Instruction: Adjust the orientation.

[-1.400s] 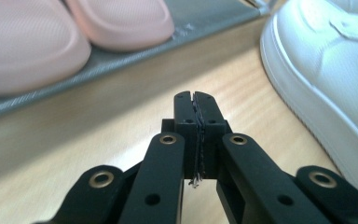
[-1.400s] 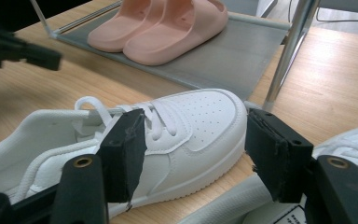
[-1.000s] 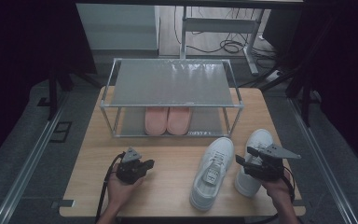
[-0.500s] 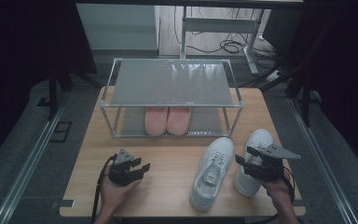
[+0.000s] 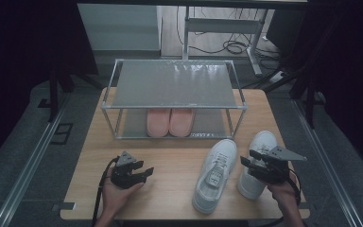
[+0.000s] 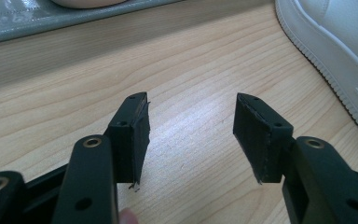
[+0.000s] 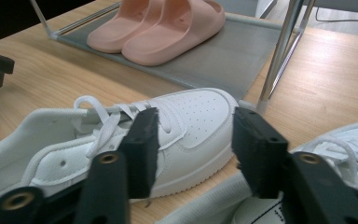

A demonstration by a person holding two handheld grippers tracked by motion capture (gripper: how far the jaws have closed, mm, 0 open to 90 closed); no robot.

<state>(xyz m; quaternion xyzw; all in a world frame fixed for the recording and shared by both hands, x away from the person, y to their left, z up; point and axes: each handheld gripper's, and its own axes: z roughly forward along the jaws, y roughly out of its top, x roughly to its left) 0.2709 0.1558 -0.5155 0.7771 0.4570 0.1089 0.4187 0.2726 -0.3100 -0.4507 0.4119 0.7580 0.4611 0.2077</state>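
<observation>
Both grippers idle before pickup: left gripper (image 5: 144, 171) just opening, empty; right gripper (image 5: 246, 160), closing though apart, must straddle the lower-right sneaker (image 5: 255, 163)

- We carry black, two-jawed left tongs (image 5: 147, 171) with a grey three-cornered plate on top and a black cable looping off the back.
- Our black right tongs (image 5: 246, 160) bear a larger grey three-cornered plate, with a black cable trailing behind.
- In the left gripper view, each jaw is a flat black bar with brass-ringed screw holes, ending in a ribbed black rubber pad (image 6: 260, 135) frayed at its lower edge.
- In the right gripper view, the blocky pads (image 7: 257, 151) look the same, with small holes along the top.
- Both forearms are bare, without sleeves.
</observation>
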